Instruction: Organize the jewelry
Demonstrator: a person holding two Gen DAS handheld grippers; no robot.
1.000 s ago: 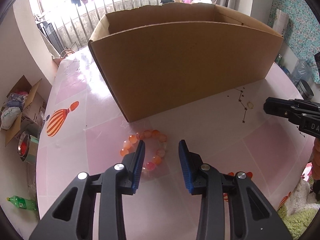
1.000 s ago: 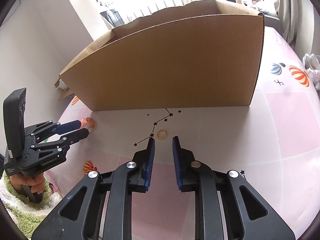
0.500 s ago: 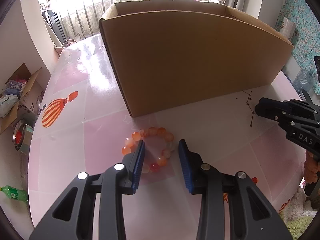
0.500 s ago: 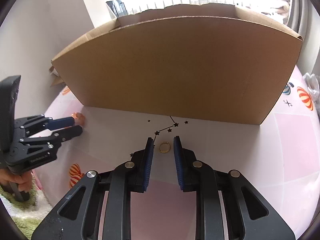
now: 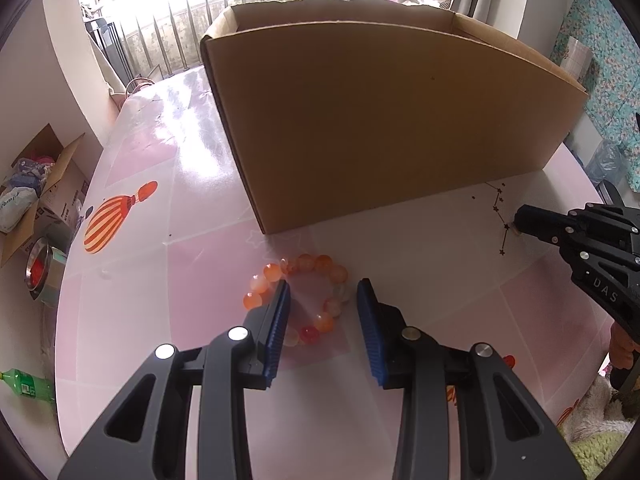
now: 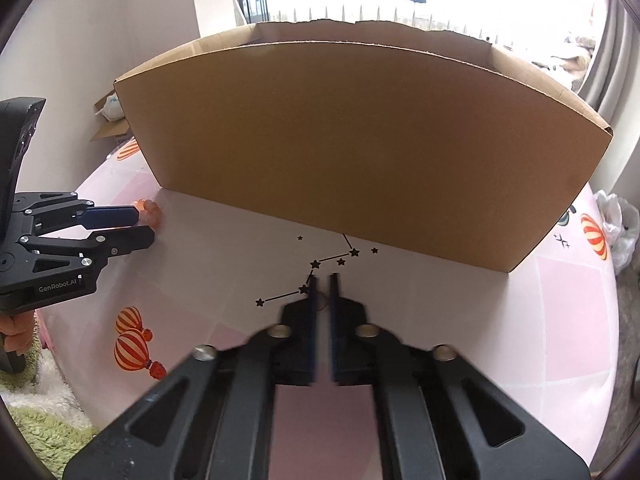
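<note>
Our left gripper (image 5: 320,292) stands spread over the bead bracelet (image 5: 304,300); we lower it squarely before pinching. Our right gripper (image 6: 322,280) is nearly pressed together around the small ring (image 6: 322,307), though we cannot tell if it grips.

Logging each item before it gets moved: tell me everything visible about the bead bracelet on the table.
The bead bracelet is a closed loop of round, glossy, translucent beads in orange, peach, pale pink and one redder bead. It lies flat on the pink table, just in front of the near corner of the cardboard box, not touching it. The open left gripper straddles its right part; one finger hides some beads. Contact cannot be told.
</note>
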